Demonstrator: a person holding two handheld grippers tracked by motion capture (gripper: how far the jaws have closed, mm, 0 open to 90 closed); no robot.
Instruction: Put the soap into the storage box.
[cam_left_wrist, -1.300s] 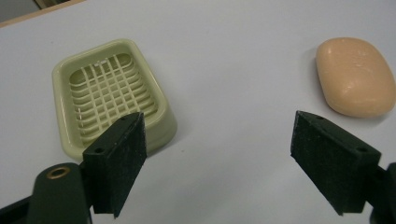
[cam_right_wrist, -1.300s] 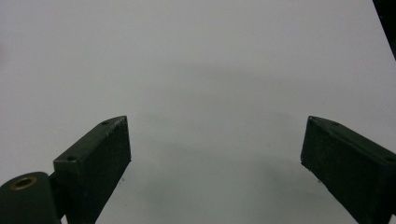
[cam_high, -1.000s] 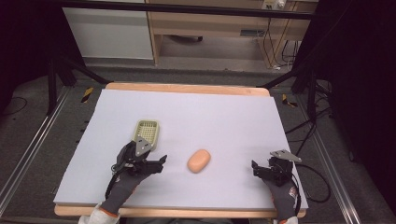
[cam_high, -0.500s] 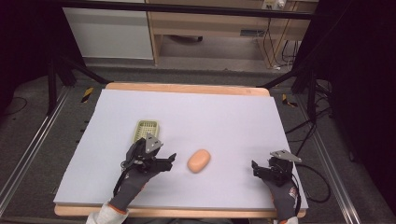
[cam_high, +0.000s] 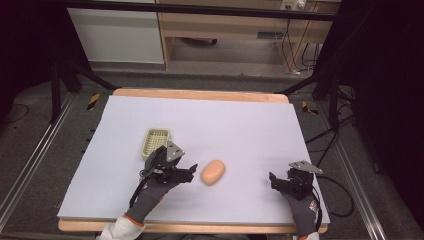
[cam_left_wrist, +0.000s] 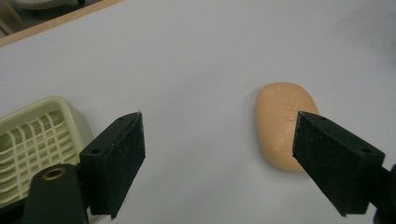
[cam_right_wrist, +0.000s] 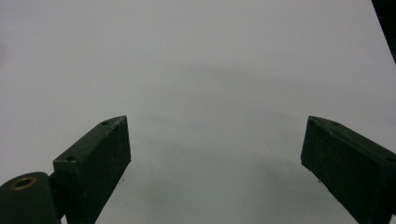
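The left gripper (cam_high: 186, 172) sits low and left of centre in the high view, its jaws spread wide and holding nothing, pointed at the bar of soap (cam_high: 213, 172) just to its right. In the left gripper view that orange soap (cam_left_wrist: 284, 125) lies flat on the sheet at the right of the frame, partly behind the right-hand jaw and not yet between the two. The soap dish (cam_high: 156, 141) rests just above the left gripper in the high view, and no soap lies in it. As I read it, nothing is done yet: grasping, lifting and placing the soap all remain. The right gripper (cam_high: 278, 182) rests at the lower right, jaws also wide, over the bare white sheet (cam_high: 240, 125). I count one soap, one dish, two grippers.
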